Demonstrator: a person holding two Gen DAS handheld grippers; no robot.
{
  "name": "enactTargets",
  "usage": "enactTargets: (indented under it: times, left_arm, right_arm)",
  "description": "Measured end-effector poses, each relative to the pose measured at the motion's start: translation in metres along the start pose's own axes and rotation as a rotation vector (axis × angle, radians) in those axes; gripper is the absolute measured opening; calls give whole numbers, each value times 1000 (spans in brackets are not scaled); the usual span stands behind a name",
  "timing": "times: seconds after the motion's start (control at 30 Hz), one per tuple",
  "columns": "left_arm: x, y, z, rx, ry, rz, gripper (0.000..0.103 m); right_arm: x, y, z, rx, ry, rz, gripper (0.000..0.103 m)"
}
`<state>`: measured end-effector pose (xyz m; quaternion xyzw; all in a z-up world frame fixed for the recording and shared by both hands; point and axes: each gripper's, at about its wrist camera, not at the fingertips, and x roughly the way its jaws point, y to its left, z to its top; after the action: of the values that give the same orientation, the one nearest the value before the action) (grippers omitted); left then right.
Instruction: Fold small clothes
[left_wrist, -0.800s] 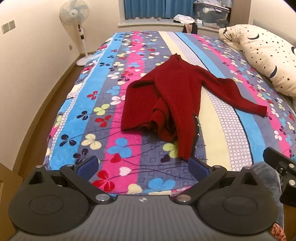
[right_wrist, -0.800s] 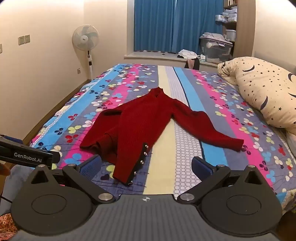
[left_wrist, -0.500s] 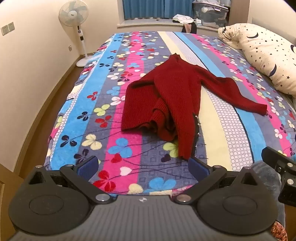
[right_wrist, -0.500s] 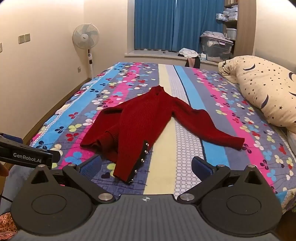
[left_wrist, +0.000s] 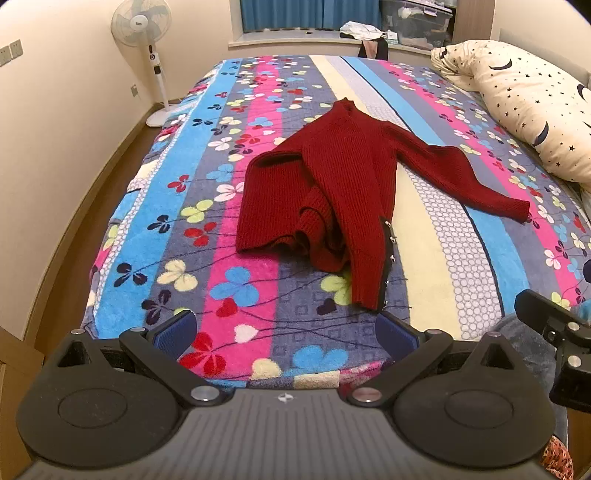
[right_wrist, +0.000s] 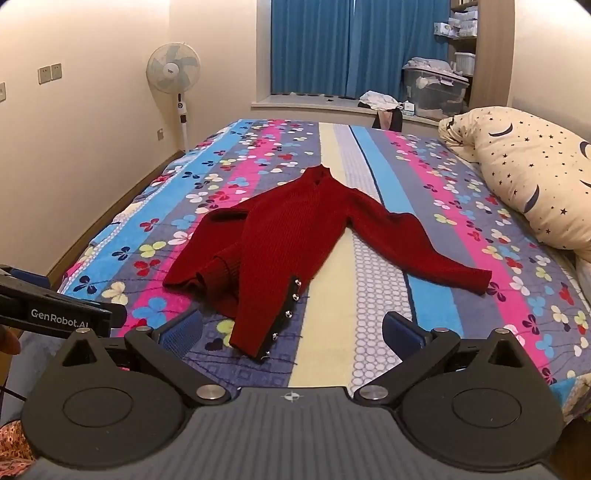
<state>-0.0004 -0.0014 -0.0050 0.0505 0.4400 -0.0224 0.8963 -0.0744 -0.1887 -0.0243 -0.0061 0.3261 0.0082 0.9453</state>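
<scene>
Fan: a white standing fan (left_wrist: 137, 18) stands on the floor by the left wall, beyond the far left corner of the bed.
Left gripper: the left gripper (left_wrist: 286, 330) hovers over the near edge of the bed, jaws spread wide with nothing between them — its blue pads (left_wrist: 173, 330) are apart from the cloth, though the right pad is just beside the hem's lowest corner.
Bed: a bed (left_wrist: 155, 236) covered by a striped blanket in blue, pink, grey and cream with clover shapes.
Sweater: a dark red ribbed sweater (left_wrist: 347, 184) lies unfolded in the middle of the bed, collar pointing to the far end, hem toward the grippers.
Left side of sweater: this sleeve is bunched and doubled over itself beside the body, in loose folds.
Buttons: a row of small metal buttons (right_wrist: 291, 306) runs along the dark side edge near the hem.
Right sleeve: the other sleeve (right_wrist: 424, 247) stretches flat and diagonally toward the right, cuff resting on the pink stripe.
Right gripper: the right gripper (right_wrist: 293, 332) hangs above the near edge of the bed — jaws fully parted, holding nothing, the hem corner lying between and just ahead of them.
Pillow: a cream pillow (right_wrist: 532, 170) with stars and moons lies along the bed's right side, well apart from the sweater.
</scene>
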Motion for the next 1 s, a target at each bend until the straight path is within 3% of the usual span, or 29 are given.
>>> enactTargets:
  times: [1.0]
  left_arm:
    - [13,-2,1,1,25,-1,103]
  right_arm:
    - [10,0,-1,-6,24,4,102]
